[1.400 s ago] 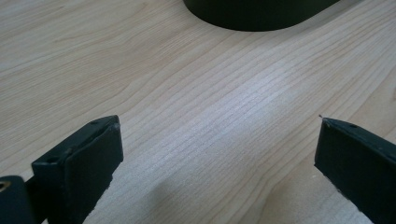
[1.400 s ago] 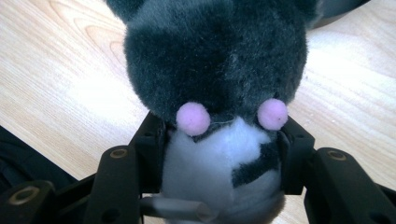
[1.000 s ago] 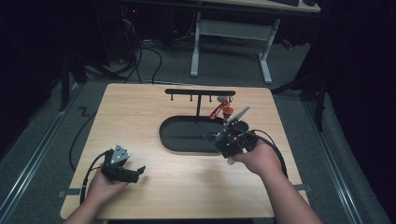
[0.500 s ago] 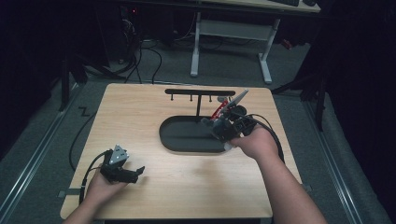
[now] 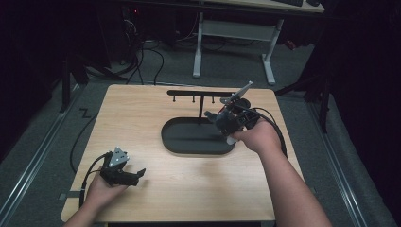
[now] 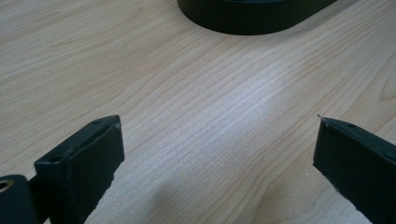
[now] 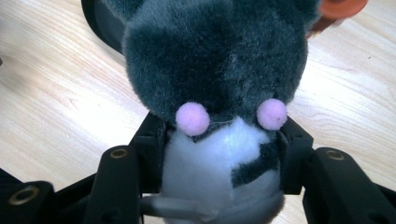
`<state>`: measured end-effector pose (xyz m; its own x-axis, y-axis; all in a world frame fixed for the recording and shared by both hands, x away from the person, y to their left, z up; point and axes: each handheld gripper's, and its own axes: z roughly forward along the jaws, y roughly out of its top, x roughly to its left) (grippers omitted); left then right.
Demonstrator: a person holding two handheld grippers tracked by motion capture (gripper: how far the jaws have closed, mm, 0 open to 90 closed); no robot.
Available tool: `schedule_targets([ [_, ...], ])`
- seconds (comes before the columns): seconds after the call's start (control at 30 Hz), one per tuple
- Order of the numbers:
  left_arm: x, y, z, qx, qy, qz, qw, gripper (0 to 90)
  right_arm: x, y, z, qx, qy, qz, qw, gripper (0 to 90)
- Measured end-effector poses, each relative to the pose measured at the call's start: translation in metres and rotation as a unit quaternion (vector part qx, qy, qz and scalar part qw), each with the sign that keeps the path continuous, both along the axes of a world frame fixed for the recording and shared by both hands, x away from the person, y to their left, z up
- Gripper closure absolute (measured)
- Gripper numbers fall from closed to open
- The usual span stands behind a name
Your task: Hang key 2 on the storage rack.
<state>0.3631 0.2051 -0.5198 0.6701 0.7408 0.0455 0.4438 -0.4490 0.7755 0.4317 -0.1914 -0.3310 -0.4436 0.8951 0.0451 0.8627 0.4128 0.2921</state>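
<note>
Right gripper (image 7: 219, 154) squeezes a plush toy (image 7: 215, 70) at its white belly, above the tray's (image 5: 189, 144) far edge; soft, light, squashy. Left gripper (image 5: 124, 173) rests open on table (image 5: 142, 113)

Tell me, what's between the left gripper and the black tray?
Just bare wooden table lies between the left gripper and the black tray, in the left gripper view.

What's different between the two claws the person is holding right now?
The left claw is open, with bare table between its jaws, while the right claw is shut on a grey plush toy. The left claw sits low near the table's front edge; the right is held over the black tray. Both have black jaws.
</note>
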Motion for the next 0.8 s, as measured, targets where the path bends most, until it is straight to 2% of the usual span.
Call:
schedule_targets([
  [0.2,0.002,-0.001,-0.001,0.000,0.001,0.001,1.0000,2.5,0.008,0.000,0.006,-0.006,-0.006,-0.014,0.9999,48.9],
  [0.53,0.004,0.000,-0.001,-0.002,0.001,0.000,1.0000,2.5,0.023,0.006,0.012,-0.008,-0.014,-0.012,0.9998,48.9],
  [0.8,0.004,-0.002,0.000,-0.002,0.002,-0.005,1.0000,2.5,0.027,0.007,0.015,-0.009,-0.025,-0.024,0.9993,49.0],
])
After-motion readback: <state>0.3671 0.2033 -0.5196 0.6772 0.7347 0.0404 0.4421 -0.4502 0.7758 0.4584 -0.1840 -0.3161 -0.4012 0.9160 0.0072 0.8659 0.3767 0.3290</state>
